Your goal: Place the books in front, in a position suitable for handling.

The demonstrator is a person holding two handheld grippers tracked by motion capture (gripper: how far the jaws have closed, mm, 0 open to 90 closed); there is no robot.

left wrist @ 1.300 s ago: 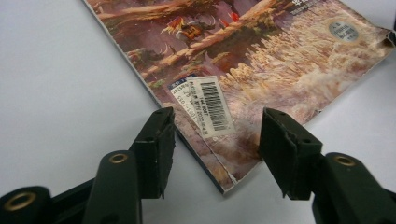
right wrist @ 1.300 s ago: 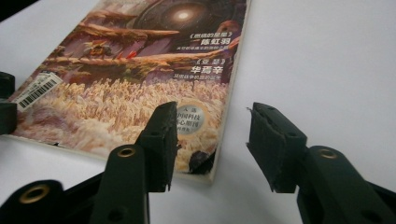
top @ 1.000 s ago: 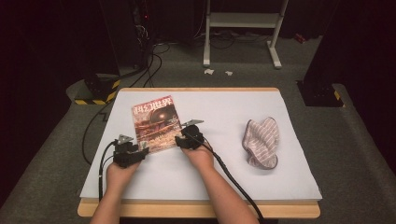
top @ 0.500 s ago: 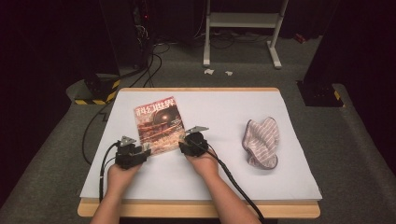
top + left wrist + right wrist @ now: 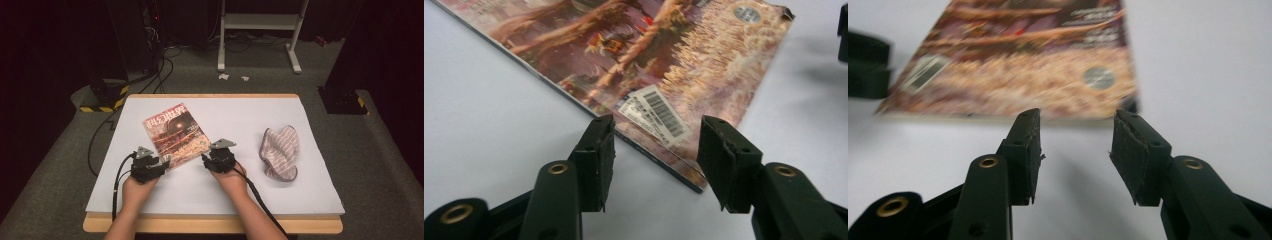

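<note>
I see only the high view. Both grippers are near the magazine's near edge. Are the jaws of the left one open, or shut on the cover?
Observer: Open. In the left gripper view the left gripper has its jaws spread on either side of the corner of the magazine, gripping nothing.
Operator: And the right one?
Observer: The right gripper is open too; its jaws point at the magazine's near edge, with a strip of bare table before the tips.
Operator: Is any mark on the cover near the left jaws?
Observer: Yes, a white barcode label lies just beyond them, by the corner.
</note>
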